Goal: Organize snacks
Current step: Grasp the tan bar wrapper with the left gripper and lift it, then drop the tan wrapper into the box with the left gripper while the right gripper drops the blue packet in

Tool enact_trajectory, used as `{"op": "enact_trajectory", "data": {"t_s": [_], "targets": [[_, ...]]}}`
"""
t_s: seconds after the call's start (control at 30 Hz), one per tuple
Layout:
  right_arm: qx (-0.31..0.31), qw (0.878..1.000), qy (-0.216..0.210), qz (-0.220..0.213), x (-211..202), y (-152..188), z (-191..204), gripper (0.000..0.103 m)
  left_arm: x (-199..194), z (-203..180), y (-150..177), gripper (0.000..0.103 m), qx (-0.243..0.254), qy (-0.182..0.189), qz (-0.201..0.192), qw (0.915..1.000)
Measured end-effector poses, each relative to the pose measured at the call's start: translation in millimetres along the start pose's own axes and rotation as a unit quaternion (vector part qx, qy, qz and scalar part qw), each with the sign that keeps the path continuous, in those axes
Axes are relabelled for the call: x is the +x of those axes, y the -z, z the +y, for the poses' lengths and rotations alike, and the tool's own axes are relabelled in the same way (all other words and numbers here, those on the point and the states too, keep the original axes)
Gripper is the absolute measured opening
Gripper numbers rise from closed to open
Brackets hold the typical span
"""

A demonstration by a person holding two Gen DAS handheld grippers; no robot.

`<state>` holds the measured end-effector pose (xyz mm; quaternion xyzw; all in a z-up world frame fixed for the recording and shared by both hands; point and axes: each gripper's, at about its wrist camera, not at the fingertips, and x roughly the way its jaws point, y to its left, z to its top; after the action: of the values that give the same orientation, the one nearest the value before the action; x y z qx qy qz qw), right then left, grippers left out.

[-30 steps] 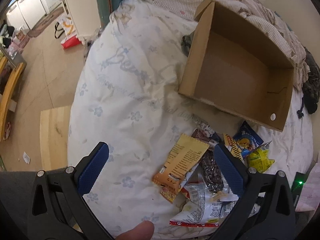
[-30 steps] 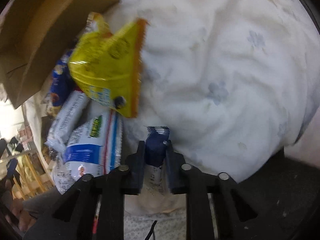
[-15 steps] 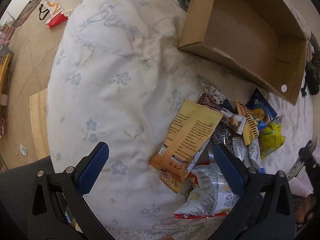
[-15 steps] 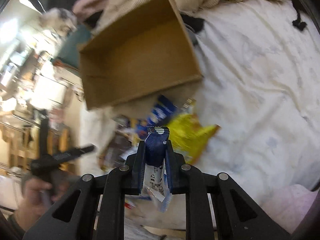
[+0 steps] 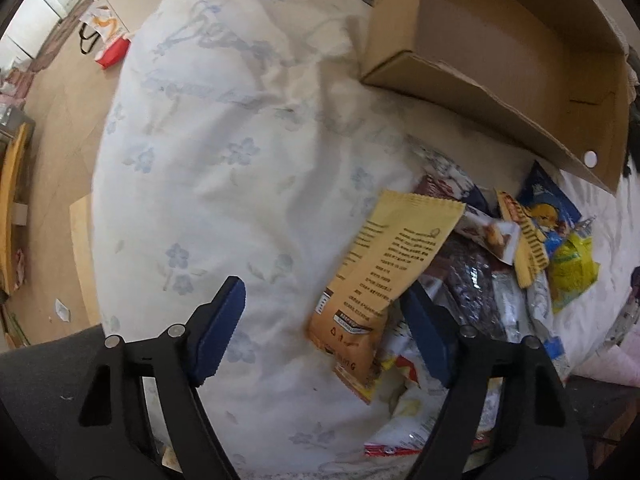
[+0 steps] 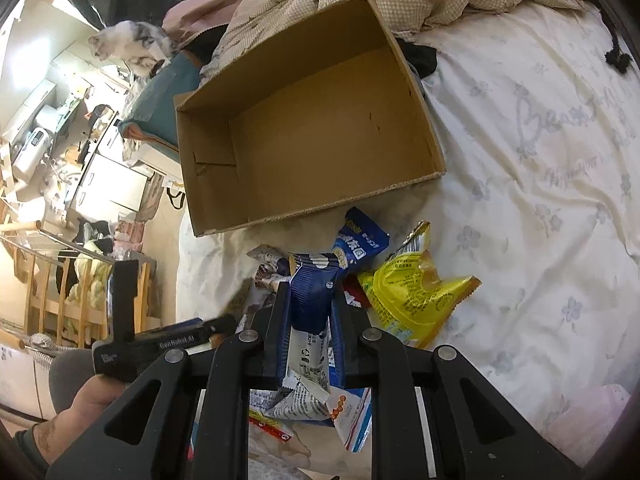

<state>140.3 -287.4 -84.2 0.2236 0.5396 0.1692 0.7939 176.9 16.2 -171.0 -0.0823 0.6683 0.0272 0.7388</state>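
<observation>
I'm carrying a blue snack packet (image 6: pixel 310 300) pinched in my right gripper (image 6: pixel 311 316) above the snack pile (image 5: pixel 472 264) on the bed (image 5: pixel 240 152). Next I'm guessing it goes forward into the cardboard box (image 6: pixel 304 136), which is looking empty. My left gripper (image 5: pixel 324 328) is hanging spread wide, holding nothing, over the tan packet (image 5: pixel 392 256).

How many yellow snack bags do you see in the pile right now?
1: the yellow snack bag lies on the bedspread at the pile's edge, below the cardboard box. Others may be buried.
</observation>
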Motion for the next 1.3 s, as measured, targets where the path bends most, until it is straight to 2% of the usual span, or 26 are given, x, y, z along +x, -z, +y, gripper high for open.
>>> {"op": "enact_trajectory", "data": {"t_s": [0.07, 0.1, 0.13, 0.2, 0.23, 0.33, 0.4, 0.47, 0.57, 0.63, 0.7, 0.8, 0.97, 1.07, 1.2, 1.3], "targets": [[-0.002, 1.0, 0.0, -0.001, 1, -1, 1, 0.019, 7, 0, 1, 0.056, 0.002, 0.004, 0.013, 0.9999], [-0.002, 1.0, -0.001, -0.001, 0, 0, 1, 0.019, 11, -2, 0, 0.05, 0.002, 0.01, 0.02, 0.9997], [-0.003, 1.0, 0.0, -0.001, 0, 1, 1, 0.019, 17, -3, 1, 0.038, 0.006, 0.011, 0.031, 0.9994], [-0.003, 1.0, 0.003, 0.001, 1, 1, 0, 0.019, 22, -2, 3, 0.025, 0.009, 0.008, 0.038, 0.9992], [-0.002, 1.0, 0.005, 0.003, 2, 1, 0, 0.019, 20, -3, 3, 0.021, 0.007, 0.003, 0.029, 0.9995], [-0.003, 1.0, 0.014, 0.003, 3, 1, -1, 0.019, 4, -11, 6, 0.02, 0.02, -0.022, -0.012, 0.9995], [-0.002, 1.0, 0.017, 0.004, 3, 2, -2, 0.019, -11, -16, 8, 0.02, 0.031, -0.007, -0.037, 0.9988], [-0.001, 1.0, 0.02, 0.002, 3, 2, -2, 0.019, -18, -17, 10, 0.02, 0.027, -0.007, -0.048, 0.9985], [0.001, 1.0, 0.02, -0.004, 1, 2, -2, 0.019, -22, -8, 14, 0.02, -0.008, 0.019, -0.038, 0.9991], [0.008, 1.0, 0.02, -0.011, -1, 2, -2, 0.019, -31, 8, 17, 0.02, -0.029, 0.031, -0.047, 0.998], [0.014, 1.0, 0.01, -0.021, -6, 1, -1, 0.019, -47, 17, 18, 0.02, -0.048, 0.043, -0.078, 0.9949], [0.01, 0.999, -0.016, -0.047, -20, -2, 7, 0.019, -73, 16, 15, 0.02, -0.049, 0.052, -0.119, 0.9903], [0.01, 0.995, -0.051, -0.09, -48, -20, 18, 0.019, -125, 6, -9, 0.02, -0.04, 0.064, -0.171, 0.9824], [0.006, 0.992, -0.058, -0.112, -60, -38, 26, 0.019, -143, -4, -30, 0.02, -0.026, 0.069, -0.183, 0.9804], [-0.013, 0.989, -0.037, -0.142, -65, -65, 34, 0.019, -156, -21, -53, 0.02, -0.002, 0.067, -0.202, 0.977], [-0.021, 0.989, -0.015, -0.147, -61, -83, 32, 0.019, -157, -37, -67, 0.02, 0.018, 0.059, -0.213, 0.9751]]}}
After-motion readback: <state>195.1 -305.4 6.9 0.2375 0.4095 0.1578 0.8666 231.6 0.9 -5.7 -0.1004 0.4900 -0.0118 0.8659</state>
